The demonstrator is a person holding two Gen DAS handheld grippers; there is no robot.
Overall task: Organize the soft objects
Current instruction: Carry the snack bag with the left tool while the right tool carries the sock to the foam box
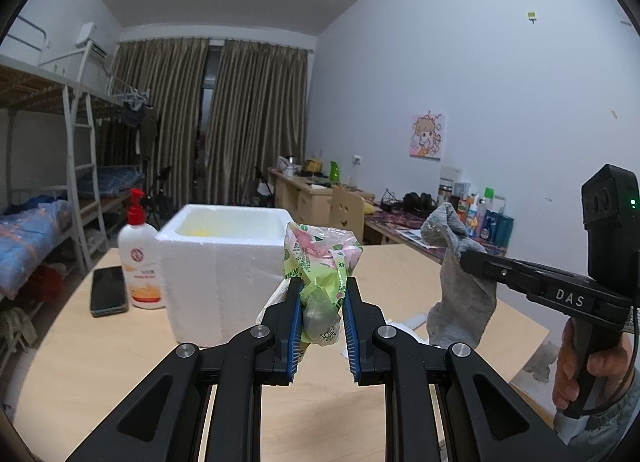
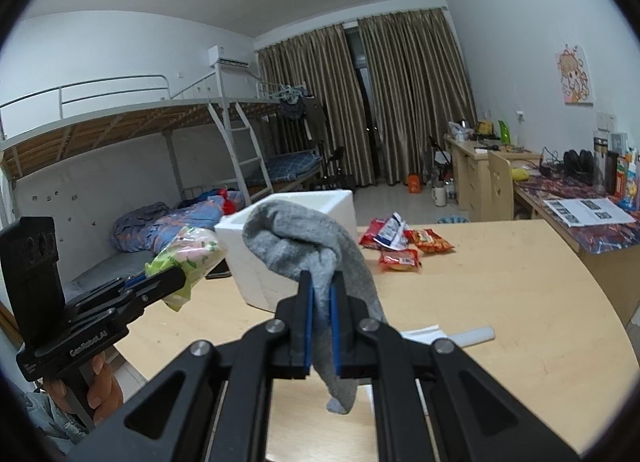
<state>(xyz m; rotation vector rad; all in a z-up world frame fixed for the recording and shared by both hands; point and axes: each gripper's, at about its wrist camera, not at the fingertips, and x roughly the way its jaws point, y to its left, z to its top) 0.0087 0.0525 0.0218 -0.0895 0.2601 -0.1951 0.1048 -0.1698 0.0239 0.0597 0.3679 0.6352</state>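
My left gripper [image 1: 322, 292] is shut on a green and pink floral plastic pack [image 1: 320, 258] and holds it above the table, just in front of the white foam box [image 1: 224, 262]. The pack also shows in the right wrist view [image 2: 188, 258]. My right gripper [image 2: 322, 290] is shut on a grey sock [image 2: 304, 246] that hangs down between its fingers, above the table and near the foam box [image 2: 340, 206]. In the left wrist view the sock [image 1: 460, 282] hangs at the right from the right gripper [image 1: 466, 258].
A lotion pump bottle [image 1: 140, 262] and a dark phone [image 1: 108, 290] stand left of the box on the wooden table [image 1: 100, 362]. Red snack packets [image 2: 400, 242] lie beyond the box. White paper bits [image 2: 448, 336] lie near the front. Desks and bunk beds line the room.
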